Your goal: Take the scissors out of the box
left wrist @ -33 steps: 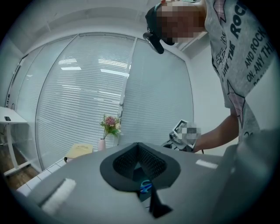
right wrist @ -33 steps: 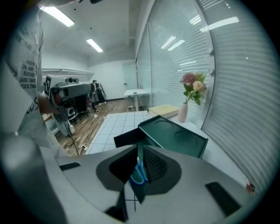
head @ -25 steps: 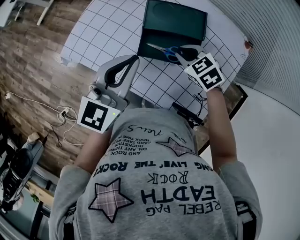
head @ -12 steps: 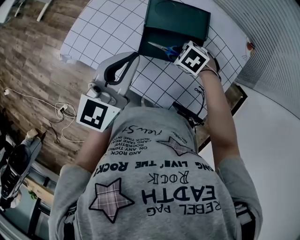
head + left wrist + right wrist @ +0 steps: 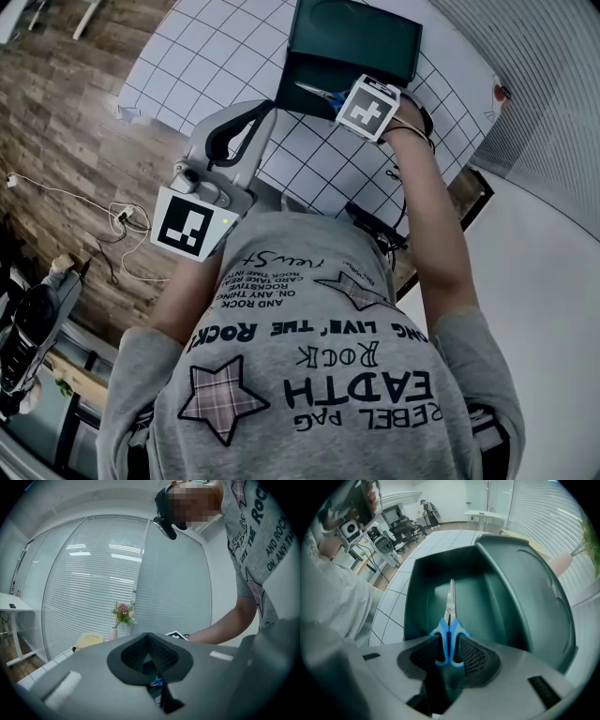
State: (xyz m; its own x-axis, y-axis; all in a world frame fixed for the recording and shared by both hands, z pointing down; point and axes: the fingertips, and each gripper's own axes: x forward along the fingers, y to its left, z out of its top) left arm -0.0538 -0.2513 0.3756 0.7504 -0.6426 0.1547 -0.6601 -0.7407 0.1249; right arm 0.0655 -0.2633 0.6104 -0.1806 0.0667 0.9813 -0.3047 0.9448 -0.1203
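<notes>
Neatly closed, the blue-handled steel scissors (image 5: 450,620) lie flat on the floor of a dark green plastic box (image 5: 525,588), which sits on a white gridded surface (image 5: 216,56). Their slim silver blades are pressed together and point away along the middle of the box. The two rounded blue finger loops sit side by side at the near end. The box's hinged lid (image 5: 361,37) is thrown back beside them.

The right tool (image 5: 449,644) points steeply down into the box with its jaws spread wide. The blue loops stand in the gap between its ribbed black pads, and the pads do not clamp them. From the head view its marker cube (image 5: 367,106) covers the handles, leaving only the blades showing. The person's bare forearm (image 5: 427,216) stretches forward above the surface.

The left tool (image 5: 149,637) is held roughly level over the near edge of the surface, well short of the box. Its jaws are together at the tips, with nothing between them.
</notes>
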